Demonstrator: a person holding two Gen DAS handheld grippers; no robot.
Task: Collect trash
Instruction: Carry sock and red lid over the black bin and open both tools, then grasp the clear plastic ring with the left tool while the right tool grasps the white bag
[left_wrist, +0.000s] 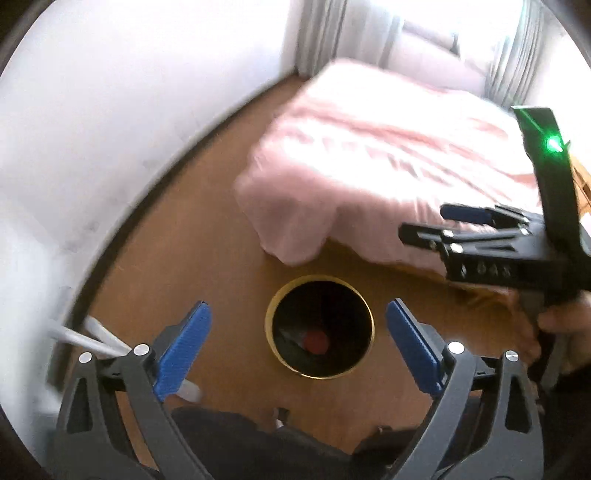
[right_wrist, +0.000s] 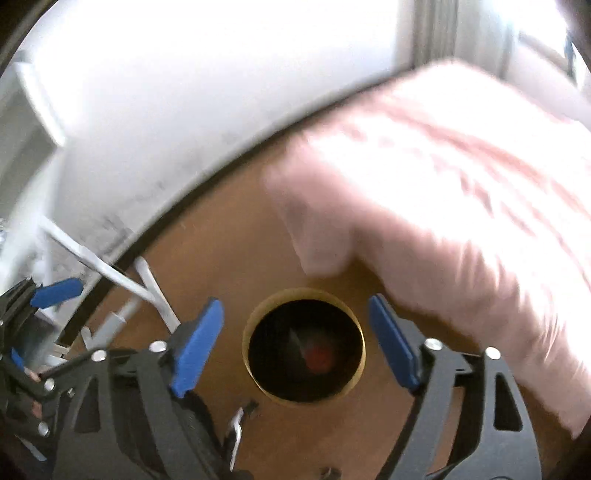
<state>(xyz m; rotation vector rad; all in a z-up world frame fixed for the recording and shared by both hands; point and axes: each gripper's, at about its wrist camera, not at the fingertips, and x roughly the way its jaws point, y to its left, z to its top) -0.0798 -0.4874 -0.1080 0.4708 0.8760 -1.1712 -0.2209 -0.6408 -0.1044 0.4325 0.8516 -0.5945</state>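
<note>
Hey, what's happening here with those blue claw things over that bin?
A person is tidying a bedroom with a hand-held gripper in each hand. Both the left hand-held gripper and the right hand-held gripper are open and empty above a round black waste bin with a gold rim standing on the brown wooden floor, beside a bed with a pink cover. Something red and other dark bits already lie at the bin's bottom.
</note>
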